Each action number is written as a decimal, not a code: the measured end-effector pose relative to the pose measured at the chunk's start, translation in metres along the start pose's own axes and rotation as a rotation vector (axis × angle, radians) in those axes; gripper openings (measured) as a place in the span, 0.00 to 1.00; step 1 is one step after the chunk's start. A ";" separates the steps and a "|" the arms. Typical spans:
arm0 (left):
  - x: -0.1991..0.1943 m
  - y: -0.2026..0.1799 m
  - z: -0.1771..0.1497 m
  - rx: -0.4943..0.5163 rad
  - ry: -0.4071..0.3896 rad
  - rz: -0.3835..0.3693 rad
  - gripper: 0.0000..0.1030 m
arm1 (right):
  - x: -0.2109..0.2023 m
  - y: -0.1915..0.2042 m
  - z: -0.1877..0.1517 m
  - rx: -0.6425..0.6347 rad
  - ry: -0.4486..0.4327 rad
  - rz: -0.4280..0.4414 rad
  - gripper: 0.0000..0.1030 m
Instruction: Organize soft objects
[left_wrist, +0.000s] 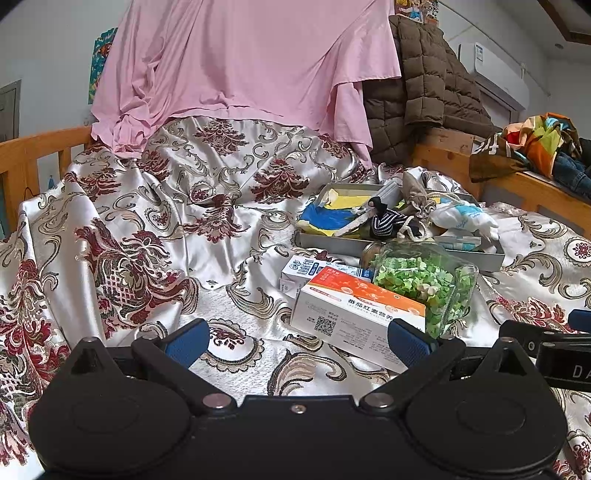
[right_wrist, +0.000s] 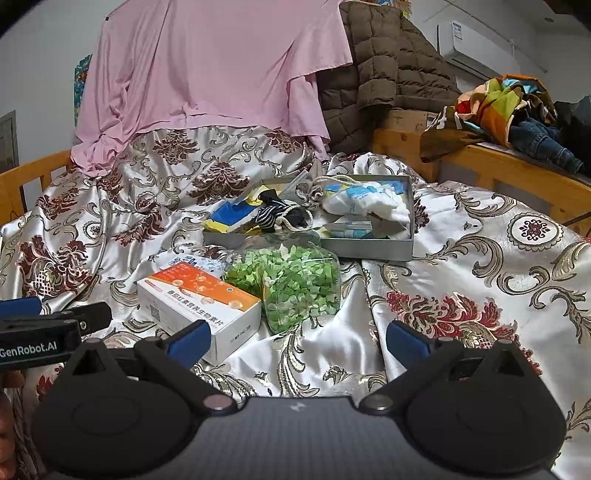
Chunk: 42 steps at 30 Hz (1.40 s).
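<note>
A grey tray (left_wrist: 332, 242) (right_wrist: 369, 249) lies on the patterned bedspread and holds soft things: a blue and yellow cloth (left_wrist: 325, 216) (right_wrist: 231, 218), a striped black and white item (left_wrist: 386, 221) (right_wrist: 273, 214), a tan drawstring pouch (left_wrist: 415, 195) and a white cloth (left_wrist: 465, 218) (right_wrist: 373, 203). My left gripper (left_wrist: 297, 341) is open and empty, low over the bedspread in front of the boxes. My right gripper (right_wrist: 297, 341) is open and empty, in front of the jar.
In front of the tray lie a clear jar of green bits (left_wrist: 424, 282) (right_wrist: 291, 284), an orange and white box (left_wrist: 354, 314) (right_wrist: 199, 306) and a smaller white carton (left_wrist: 303, 271). A pink sheet (left_wrist: 240, 66), a brown jacket (left_wrist: 421, 85) and wooden rails (left_wrist: 517, 184) stand behind.
</note>
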<state>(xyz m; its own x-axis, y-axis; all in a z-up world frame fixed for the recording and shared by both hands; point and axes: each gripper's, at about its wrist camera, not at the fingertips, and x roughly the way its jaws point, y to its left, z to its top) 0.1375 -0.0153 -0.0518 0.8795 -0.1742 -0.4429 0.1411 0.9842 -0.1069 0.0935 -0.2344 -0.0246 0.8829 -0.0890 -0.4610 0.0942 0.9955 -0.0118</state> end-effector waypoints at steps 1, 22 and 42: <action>0.000 -0.001 0.000 0.000 0.000 0.000 0.99 | 0.000 0.000 0.000 0.000 0.000 0.000 1.00; 0.001 -0.002 0.000 0.002 0.001 0.001 0.99 | 0.000 0.001 0.000 -0.005 0.005 0.007 1.00; -0.004 0.001 0.001 0.044 0.003 0.045 0.99 | -0.001 0.007 -0.002 -0.022 0.005 -0.001 1.00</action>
<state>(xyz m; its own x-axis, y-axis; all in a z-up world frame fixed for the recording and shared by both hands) 0.1340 -0.0136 -0.0495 0.8840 -0.1294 -0.4493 0.1209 0.9915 -0.0476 0.0925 -0.2269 -0.0263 0.8807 -0.0895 -0.4651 0.0846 0.9959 -0.0315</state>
